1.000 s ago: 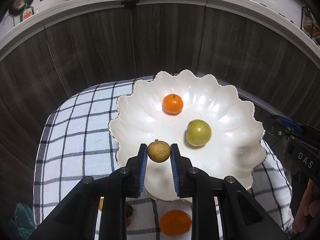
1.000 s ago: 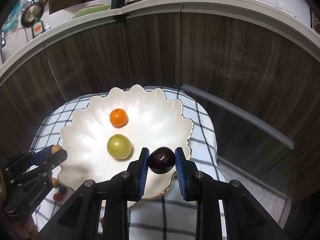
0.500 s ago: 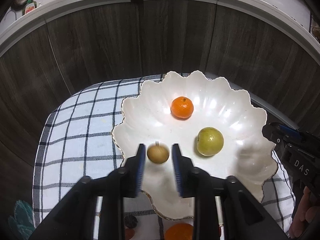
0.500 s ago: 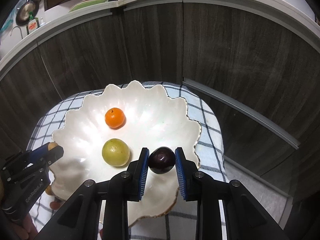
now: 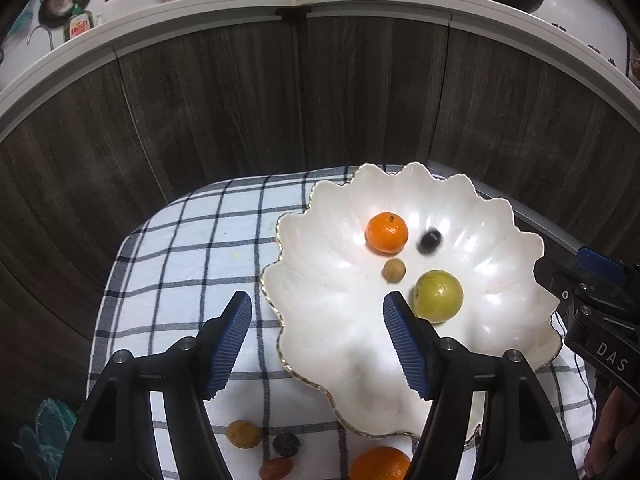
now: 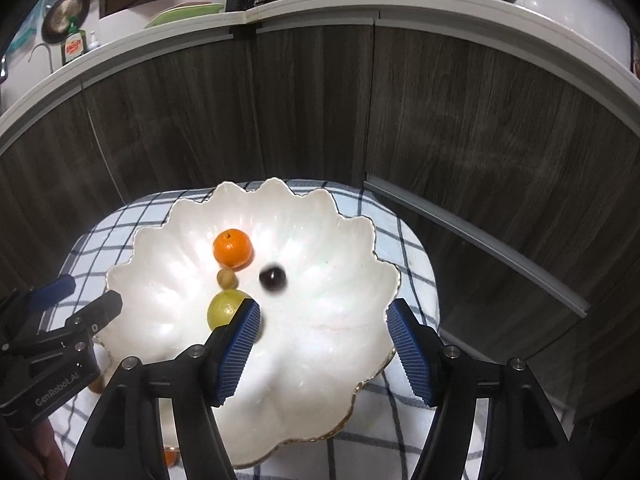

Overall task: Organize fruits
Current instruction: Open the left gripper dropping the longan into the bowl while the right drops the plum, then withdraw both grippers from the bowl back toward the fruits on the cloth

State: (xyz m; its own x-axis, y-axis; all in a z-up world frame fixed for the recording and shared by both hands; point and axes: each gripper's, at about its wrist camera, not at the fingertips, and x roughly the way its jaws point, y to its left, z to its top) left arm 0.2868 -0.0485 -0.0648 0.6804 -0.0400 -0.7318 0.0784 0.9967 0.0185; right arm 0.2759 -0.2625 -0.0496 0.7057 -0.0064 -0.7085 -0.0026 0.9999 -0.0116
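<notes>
Fruit lands: left gripper [image 5: 316,330], fingers opening and empty, has dropped its brown fruit [image 5: 393,270] mid-frame into the white bowl [image 5: 320,280]; right gripper [image 6: 323,334], likewise opening, has released the dark plum [image 6: 273,277]. Loose fruit remains lower left.

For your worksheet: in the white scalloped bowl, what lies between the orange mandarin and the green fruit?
A small brown fruit sits between the mandarin and the green fruit, clearest in the left wrist view; the right wrist view agrees.
</notes>
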